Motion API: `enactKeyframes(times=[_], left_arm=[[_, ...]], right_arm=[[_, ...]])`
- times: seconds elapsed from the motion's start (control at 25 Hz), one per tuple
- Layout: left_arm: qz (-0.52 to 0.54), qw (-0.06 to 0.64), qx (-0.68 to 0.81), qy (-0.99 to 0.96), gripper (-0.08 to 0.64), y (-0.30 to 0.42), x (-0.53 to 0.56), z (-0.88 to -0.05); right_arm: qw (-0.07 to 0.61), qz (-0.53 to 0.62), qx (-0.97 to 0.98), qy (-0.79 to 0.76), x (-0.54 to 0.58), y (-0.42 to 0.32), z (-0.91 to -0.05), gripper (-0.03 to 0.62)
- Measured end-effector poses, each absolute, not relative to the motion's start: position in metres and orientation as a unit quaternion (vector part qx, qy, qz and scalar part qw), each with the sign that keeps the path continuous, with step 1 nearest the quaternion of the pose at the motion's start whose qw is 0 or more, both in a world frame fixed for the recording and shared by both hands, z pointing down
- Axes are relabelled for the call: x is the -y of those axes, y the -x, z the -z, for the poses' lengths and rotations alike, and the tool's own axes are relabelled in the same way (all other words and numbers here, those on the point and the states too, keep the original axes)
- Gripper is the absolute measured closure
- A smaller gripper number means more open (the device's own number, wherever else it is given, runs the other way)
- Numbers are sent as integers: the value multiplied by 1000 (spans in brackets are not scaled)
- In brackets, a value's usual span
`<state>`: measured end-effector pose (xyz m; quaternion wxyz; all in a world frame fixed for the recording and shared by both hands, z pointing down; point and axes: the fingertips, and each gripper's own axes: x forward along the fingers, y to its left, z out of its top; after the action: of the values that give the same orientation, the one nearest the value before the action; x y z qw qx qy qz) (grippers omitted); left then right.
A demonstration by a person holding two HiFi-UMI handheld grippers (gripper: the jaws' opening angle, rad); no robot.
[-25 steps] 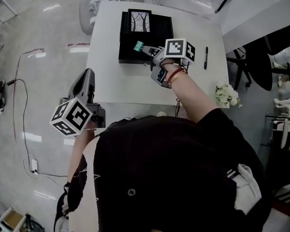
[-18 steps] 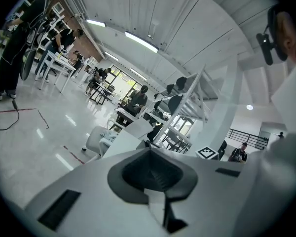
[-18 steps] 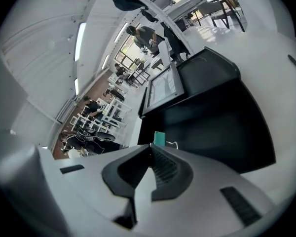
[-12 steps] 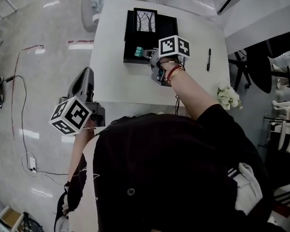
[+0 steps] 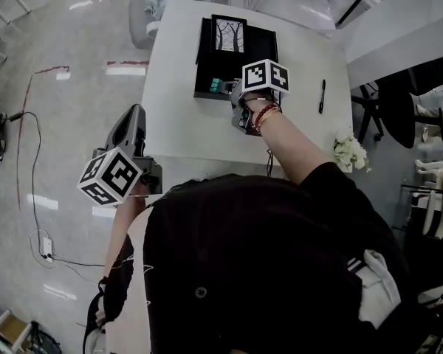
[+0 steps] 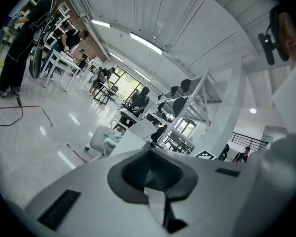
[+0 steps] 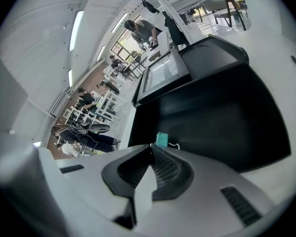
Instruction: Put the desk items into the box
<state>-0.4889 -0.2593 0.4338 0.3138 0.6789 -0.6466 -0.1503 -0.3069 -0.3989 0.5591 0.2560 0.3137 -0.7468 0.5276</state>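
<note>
A black open box (image 5: 258, 46) stands at the far middle of the white table (image 5: 184, 124), with a framed tree picture (image 5: 229, 35) leaning at its far side. My right gripper (image 5: 231, 90) reaches into the box's front left corner, shut on a green binder clip (image 5: 216, 85). In the right gripper view the clip (image 7: 162, 139) sticks out just past the closed tips of that gripper (image 7: 151, 146), over the box's dark floor (image 7: 222, 112). A black pen (image 5: 322, 96) lies on the table to the right. My left gripper (image 5: 131, 120) is shut and holds nothing, off the table's left edge.
A small bunch of white flowers (image 5: 348, 150) lies near the table's right edge. A chair with cloth on it (image 5: 159, 6) stands at the far left corner. A cable (image 5: 29, 161) trails on the floor at the left. More tables and chairs stand at the right.
My right gripper has carried the green clip down and a little nearer, into the box's front left corner. The left gripper has stayed where it was.
</note>
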Motion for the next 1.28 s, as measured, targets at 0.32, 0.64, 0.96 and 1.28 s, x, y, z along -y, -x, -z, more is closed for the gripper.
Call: enactKeyframes(times=[0.32,0.64,0.96,1.28], left_arm=[[160,299,667,-663,549,498,246,-421],[159,298,678,-653,549,496,235,-417],[159,282,683,-655,549,482,233,-396],[147,285,679,-661,549,446,236,-393]], right_arm=[[246,-534,745,-315,401,306,-560,572],[239,-545,738,-319,402,306,-559,564],[216,-559,729,-331,406,289,-556,558],[157,-564,742,-326,404,264,-525,558]])
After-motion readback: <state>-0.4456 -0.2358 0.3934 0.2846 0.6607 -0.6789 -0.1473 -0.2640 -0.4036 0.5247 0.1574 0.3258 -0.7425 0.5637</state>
